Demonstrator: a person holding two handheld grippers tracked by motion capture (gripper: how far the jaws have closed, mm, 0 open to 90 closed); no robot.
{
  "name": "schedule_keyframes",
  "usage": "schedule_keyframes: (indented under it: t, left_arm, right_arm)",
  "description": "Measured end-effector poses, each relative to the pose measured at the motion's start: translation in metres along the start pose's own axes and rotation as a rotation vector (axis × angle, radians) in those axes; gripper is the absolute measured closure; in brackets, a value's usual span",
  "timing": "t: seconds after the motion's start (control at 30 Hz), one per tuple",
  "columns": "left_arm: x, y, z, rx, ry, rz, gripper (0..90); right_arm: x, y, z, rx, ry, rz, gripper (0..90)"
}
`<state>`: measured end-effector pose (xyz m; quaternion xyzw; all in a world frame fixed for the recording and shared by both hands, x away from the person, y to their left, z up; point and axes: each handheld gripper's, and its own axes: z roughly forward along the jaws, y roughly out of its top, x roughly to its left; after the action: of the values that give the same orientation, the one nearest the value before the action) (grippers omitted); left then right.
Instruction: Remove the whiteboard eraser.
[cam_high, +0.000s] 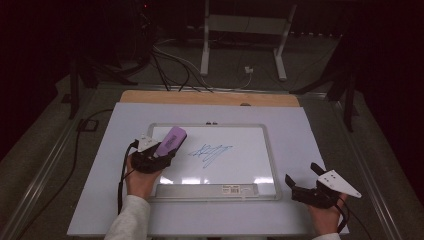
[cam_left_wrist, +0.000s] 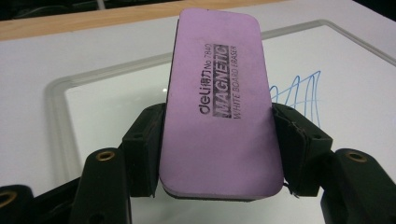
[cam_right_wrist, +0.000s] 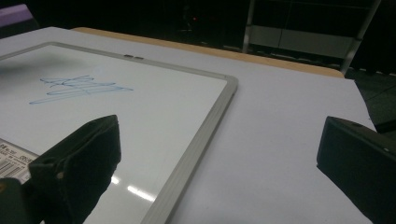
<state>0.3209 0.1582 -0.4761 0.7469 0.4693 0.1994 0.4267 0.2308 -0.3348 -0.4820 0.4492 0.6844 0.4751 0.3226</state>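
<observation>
The high view looks forward and down from above the near edge of the pale lavender table (cam_high: 300, 130). Each gripper view sits low and close — both face the grey-framed whiteboard (cam_left_wrist: 116, 98) and share its blue marker scribble (cam_right_wrist: 79, 87).

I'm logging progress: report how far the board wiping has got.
Done: the left gripper is shut on the purple magnetic whiteboard eraser. In hand: it hovers over the grey-framed whiteboard. Left: the blue marker scribble looks unwiped. The right gripper rests open beside the board.
</observation>
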Motion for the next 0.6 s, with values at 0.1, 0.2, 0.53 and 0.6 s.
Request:
schedule_keyframes:
  t: [0.1,0.2,0.53,0.6]
  left_arm:
    - [-0.005,-0.001,0.009,0.01,-0.004,0.006,41.1]
    - [-0.01,-0.003,0.018,0.02,-0.013,0.011,41.1]
    - [-0.019,-0.008,0.036,0.081,-0.033,0.032,41.0]
    - [-0.019,-0.01,0.038,0.092,-0.032,0.034,41.0]
  right_arm:
    - [0.0,0.0,0.0,0.0,0.001,0.001,0.0]
    - [0.0,0.0,0.0,0.0,0.001,0.001,0.0]
    - [0.0,0.0,0.0,0.0,0.004,-0.004,0.0]
    - [0.0,0.0,0.0,0.001,0.004,-0.005,0.0]
